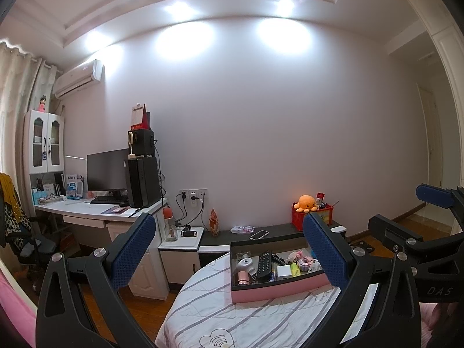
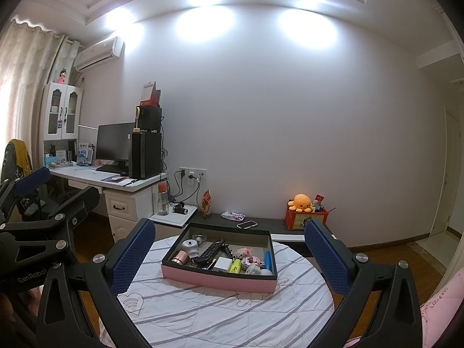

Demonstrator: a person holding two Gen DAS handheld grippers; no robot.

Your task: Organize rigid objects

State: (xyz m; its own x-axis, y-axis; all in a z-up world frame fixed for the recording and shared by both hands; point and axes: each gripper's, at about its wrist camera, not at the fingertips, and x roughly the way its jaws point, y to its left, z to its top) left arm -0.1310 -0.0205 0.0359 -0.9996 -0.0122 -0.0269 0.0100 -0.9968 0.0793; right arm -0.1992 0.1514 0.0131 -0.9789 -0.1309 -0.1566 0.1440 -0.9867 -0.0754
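Note:
A pink tray [image 2: 217,278] with dark inner walls sits on a round table with a striped white cloth [image 2: 226,313]. In it lie a black remote [image 2: 209,250], a rose-gold cylinder [image 2: 180,258], a white round device [image 2: 189,244], a white charger block [image 2: 222,264], a yellow-green item [image 2: 235,266], a blue item [image 2: 267,261] and pink bits. The tray also shows in the left wrist view [image 1: 275,288]. My left gripper [image 1: 229,249] and right gripper [image 2: 230,249] are both open and empty, held above the near side of the table, short of the tray.
A dark low shelf [image 2: 269,226] behind the table holds a phone [image 2: 247,224], a red crate [image 2: 304,217] with an orange plush octopus [image 2: 301,201], and a snack bag [image 2: 206,207]. A white desk [image 2: 116,179] with monitor and PC tower stands left. Wooden floor surrounds the table.

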